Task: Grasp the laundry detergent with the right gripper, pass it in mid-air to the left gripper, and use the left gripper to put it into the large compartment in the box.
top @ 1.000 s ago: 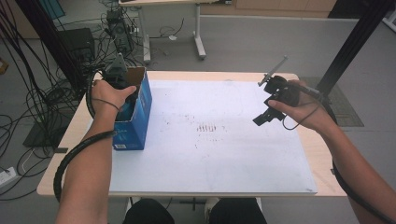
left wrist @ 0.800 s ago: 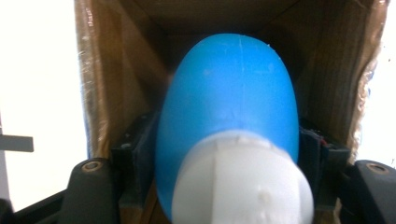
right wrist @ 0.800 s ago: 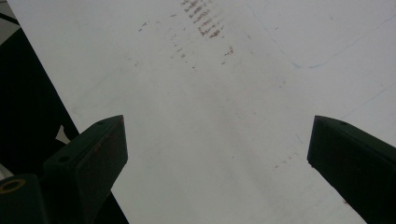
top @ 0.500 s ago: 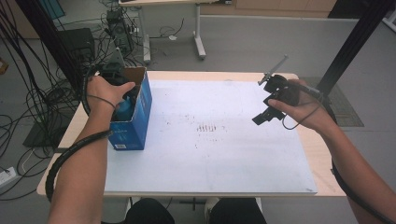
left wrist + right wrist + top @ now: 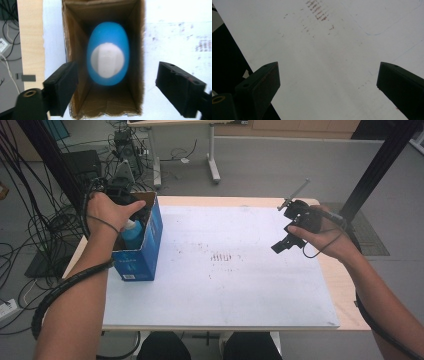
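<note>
Table (image 5: 345,320): pale wood top, seen from above, bare strips along the left and right edges.

White sheet (image 5: 240,290): covers most of the tabletop; faint reddish-brown scuff marks (image 5: 222,256) near its middle, also seen in the right gripper view (image 5: 318,11).

Cardboard box (image 5: 145,255): blue printed outside, plain brown inside, open at the top, standing on the left part of the sheet near the table's left edge. From the left gripper view, inner walls (image 5: 75,50) in line below the camera.

Blue bottle (image 5: 108,53): upright inside the box with a white cap (image 5: 107,62) pointing up; somewhat blurred in the left gripper view. From the high view, cap and shoulder (image 5: 132,231) visible over the box rim.

Left gripper (image 5: 116,87): held in the left hand (image 5: 107,210) directly above the box opening, pointing down. Jaws just been opening, now wide apart, pads clear of the bottle and straddling the box from above; nothing gripped.

Right gripper (image 5: 328,85): held in the right hand (image 5: 320,237) above the right part of the sheet, well apart from the box. Jaws spread wide, nothing between them but bare sheet below.
</note>
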Demonstrator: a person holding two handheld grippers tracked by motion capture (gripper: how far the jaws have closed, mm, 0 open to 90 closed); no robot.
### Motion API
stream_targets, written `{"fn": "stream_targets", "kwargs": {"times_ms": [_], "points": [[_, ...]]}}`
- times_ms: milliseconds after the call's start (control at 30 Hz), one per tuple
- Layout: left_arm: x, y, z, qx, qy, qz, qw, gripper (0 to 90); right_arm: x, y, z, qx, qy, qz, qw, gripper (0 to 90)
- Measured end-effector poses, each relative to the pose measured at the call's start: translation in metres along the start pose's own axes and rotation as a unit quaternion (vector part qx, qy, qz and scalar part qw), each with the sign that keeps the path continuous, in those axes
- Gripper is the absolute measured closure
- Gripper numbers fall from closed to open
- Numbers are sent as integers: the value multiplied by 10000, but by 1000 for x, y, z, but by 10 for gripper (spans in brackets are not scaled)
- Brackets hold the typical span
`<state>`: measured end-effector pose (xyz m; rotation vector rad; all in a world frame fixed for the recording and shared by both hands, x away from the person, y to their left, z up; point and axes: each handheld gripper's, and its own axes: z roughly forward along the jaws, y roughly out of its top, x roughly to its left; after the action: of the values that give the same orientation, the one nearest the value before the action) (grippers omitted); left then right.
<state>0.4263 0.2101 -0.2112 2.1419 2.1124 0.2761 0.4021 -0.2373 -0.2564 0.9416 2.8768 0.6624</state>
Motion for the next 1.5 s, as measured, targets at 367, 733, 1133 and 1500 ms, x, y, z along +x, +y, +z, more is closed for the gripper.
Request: {"fn": "stream_targets", "kwargs": {"times_ms": [367, 733, 1133, 1500], "points": [[-50, 21, -11, -223, -134, 695, 9972, 130, -13, -1, 5, 35, -41, 63, 10000, 46], [-99, 43, -6, -299, -321, 1147, 9924, 118, -16, 8, 12, 169, -22, 43, 9998, 45], [-116, 52, -5, -318, -474, 1250, 9905, 118, -13, 13, 15, 225, -21, -26, 9997, 45], [-117, 52, -2, -266, -506, 1292, 9900, 120, -11, 14, 13, 198, -34, -37, 9998, 45]]}}
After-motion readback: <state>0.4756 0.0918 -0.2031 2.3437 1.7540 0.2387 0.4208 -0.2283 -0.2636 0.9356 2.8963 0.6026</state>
